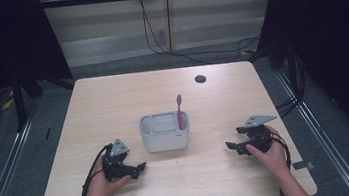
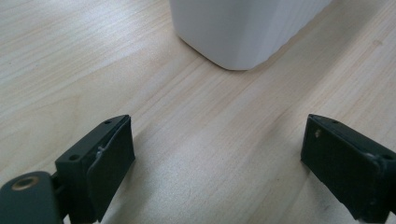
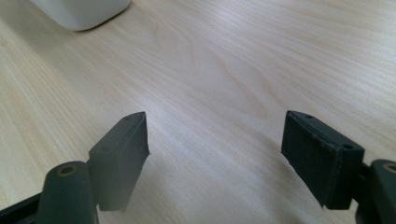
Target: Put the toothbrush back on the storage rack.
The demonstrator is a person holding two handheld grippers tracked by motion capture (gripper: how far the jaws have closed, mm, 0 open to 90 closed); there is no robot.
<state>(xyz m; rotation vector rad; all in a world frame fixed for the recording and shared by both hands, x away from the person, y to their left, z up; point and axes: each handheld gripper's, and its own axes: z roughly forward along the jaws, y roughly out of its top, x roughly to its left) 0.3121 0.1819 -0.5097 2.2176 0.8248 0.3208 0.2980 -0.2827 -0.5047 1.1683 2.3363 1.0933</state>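
While your left gripper [image 1: 140, 168] and right gripper [image 1: 232, 145] both rest wide open and empty on the table [image 1: 112, 100], the pink toothbrush [image 1: 179, 111] stands upright in the right-hand compartment of the white holder [image 1: 165, 138] between them. By that, the placing looks done. The compartment's floor and the brush's lower end are hidden.

A pale wood-grain table [image 1: 112, 100] with rounded corners and a dark round cable hole [image 1: 200, 78] stands on grey carpet floor [image 1: 14, 163]. Behind it, beige wall panels [image 1: 104, 31] carry loose black cables [image 1: 177, 52]; black curtains [image 1: 336, 33] darken both sides
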